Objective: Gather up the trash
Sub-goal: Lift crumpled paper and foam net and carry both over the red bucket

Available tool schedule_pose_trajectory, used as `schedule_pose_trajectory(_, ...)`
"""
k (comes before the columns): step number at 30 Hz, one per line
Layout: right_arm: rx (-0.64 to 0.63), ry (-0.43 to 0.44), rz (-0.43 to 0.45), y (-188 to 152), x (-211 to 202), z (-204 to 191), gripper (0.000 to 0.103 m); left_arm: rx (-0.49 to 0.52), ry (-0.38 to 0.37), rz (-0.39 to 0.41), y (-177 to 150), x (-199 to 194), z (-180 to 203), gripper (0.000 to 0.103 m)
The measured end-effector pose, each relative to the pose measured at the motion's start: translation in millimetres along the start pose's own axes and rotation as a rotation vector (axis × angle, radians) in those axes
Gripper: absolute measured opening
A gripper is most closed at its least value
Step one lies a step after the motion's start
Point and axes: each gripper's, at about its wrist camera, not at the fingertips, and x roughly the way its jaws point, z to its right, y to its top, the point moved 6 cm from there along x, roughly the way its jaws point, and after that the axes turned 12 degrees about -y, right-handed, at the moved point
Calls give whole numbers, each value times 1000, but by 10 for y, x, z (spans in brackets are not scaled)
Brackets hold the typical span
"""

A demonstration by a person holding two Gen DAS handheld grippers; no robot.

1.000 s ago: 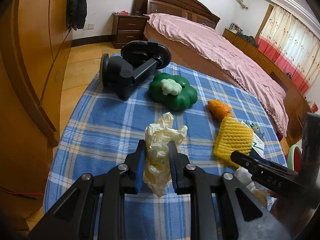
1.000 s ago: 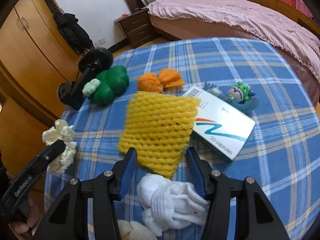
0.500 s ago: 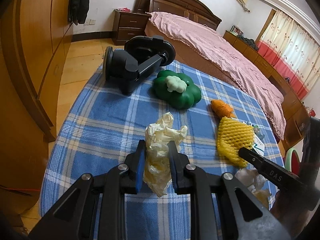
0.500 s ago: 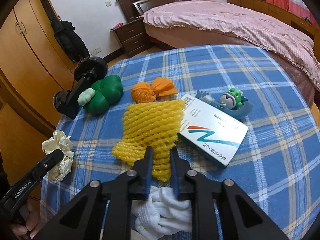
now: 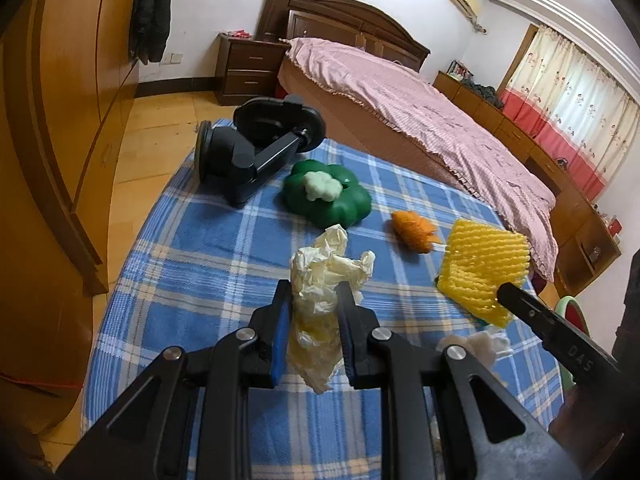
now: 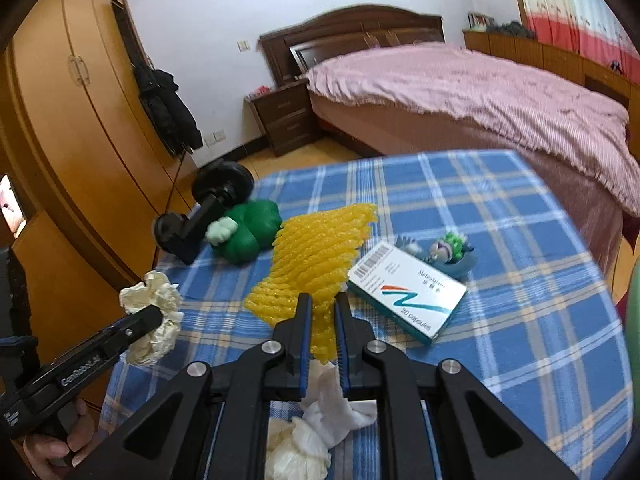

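Now lifted clear of the blue plaid tablecloth (image 6: 500,340): yellow foam net (image 6: 320,248), pinched at its near edge by right gripper (image 6: 322,320), open and low over it a second ago. Likewise gripped and held up, crumpled cream paper (image 5: 324,276) in left gripper (image 5: 314,304). Left lying: white tissue wads (image 6: 336,404), orange peel (image 5: 412,226); medicine box (image 6: 408,288), green toy (image 6: 244,232), black stand (image 5: 248,152) close by, not blocking.

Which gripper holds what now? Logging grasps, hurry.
Left gripper: closed on the crumpled paper.
Right gripper: closed on the yellow foam net.
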Motion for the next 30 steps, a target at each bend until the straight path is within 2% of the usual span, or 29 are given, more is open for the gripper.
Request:
schedule_pose_trajectory(10, 44, -13, 105, 48, -521, 198, 12, 39, -56, 40, -11, -200, 326, 22)
schedule_pose_trajectory(21, 135, -58, 174, -13, -968, 667, 12, 98, -125, 30, -56, -215, 781, 22)
schedule_pose_trajectory(30, 181, -83, 215, -107, -1257, 904, 12, 155, -165, 25, -118, -271, 1105, 22)
